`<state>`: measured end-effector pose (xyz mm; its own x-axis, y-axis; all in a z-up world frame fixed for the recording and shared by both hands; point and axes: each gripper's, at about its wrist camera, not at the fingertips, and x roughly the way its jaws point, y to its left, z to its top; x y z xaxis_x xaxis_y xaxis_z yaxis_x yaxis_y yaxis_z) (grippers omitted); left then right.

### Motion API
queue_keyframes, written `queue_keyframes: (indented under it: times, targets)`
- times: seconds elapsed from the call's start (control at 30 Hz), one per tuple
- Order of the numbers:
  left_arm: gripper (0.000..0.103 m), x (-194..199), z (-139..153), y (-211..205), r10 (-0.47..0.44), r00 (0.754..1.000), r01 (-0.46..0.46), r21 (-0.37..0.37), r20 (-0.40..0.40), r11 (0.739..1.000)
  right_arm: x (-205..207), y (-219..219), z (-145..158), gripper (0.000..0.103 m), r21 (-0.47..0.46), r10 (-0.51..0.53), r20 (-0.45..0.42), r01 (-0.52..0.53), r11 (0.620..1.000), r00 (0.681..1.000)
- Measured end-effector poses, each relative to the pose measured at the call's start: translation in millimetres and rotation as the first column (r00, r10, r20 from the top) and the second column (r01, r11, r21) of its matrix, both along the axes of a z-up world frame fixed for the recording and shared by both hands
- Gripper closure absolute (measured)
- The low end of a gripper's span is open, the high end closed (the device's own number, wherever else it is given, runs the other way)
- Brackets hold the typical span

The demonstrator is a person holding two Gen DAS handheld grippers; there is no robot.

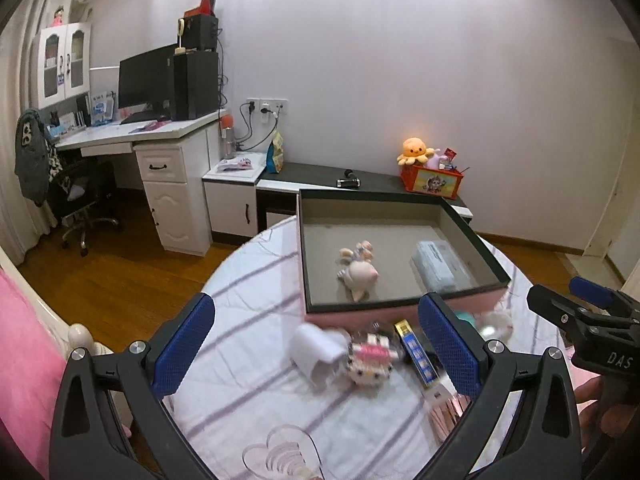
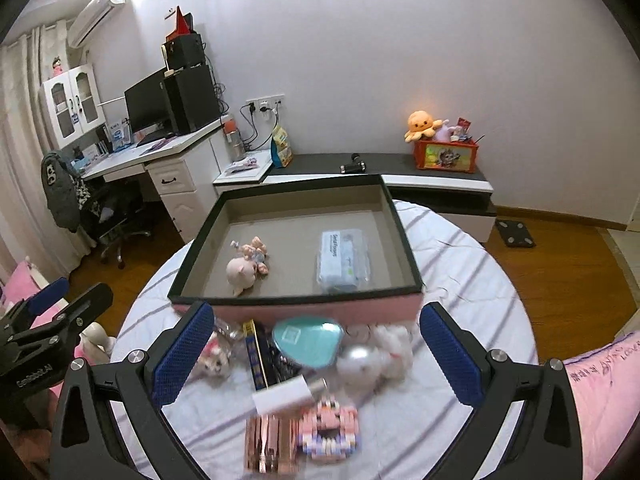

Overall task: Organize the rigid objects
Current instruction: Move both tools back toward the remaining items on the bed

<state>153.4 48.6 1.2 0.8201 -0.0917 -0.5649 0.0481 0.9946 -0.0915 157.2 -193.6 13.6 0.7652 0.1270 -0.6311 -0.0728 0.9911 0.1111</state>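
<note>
Left gripper is spread wide with nothing in it, and the right gripper is the same, jaws fully apart and empty, both hovering over the near side of the round worktop with its striped cloth.

Progress looks like early days to me. The big shallow box, pink outside and dark-rimmed, sits toward the far edge of the worktop and only has two things in it: a little pink pig figure on its left half and a clear-wrapped pale blue pack on its right half, well apart from each other. Loads of bare floor left in there.

Everything else is bunched just in front of the box's near wall: a teal heart-shaped case, a fluffy white plush, a blue and yellow stick-like box, a white block, a rose-gold case and a pink brick-built toy nearest the front edge. It's blurry, so don't quote me on the details. I'd guess the hard pieces go in next; the plush may not count.
</note>
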Motion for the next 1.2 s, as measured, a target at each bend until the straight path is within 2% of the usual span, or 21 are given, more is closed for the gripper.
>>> queue_keyframes:
  times: [0.13, 0.27, 0.43, 0.87, 1.2]
  targets:
    - [0.000, -21, 0, -7, 0.024, 0.999, -0.024, 0.000, 0.026, 1.000, -23, -2, 4, 0.000, -0.041, -0.012, 0.051, 0.014, 0.999, 0.999]
    - [0.000, -41, 0, -16, 0.033, 0.998, -0.033, -0.004, 0.060, 0.999, -48, -5, 6, 0.000, -0.041, -0.021, 0.100, 0.025, 0.999, 0.995]
    - [0.000, -57, -8, -25, 0.027, 0.997, -0.028, 0.016, 0.066, 0.999, -61, -15, -2, 0.000, -0.032, -0.026, 0.096, 0.029, 0.999, 0.995]
    - [0.000, -62, -14, -26, 0.035, 0.997, -0.037, 0.020, 0.063, 0.999, -57, -17, -8, 0.000, -0.023, -0.023, 0.078, 0.025, 0.999, 0.997]
    - [0.000, -49, -31, -29, 0.039, 0.999, -0.039, 0.014, 0.012, 0.999, -44, -24, -20, 0.000, -0.025, -0.051, 0.034, 0.052, 0.998, 0.998]
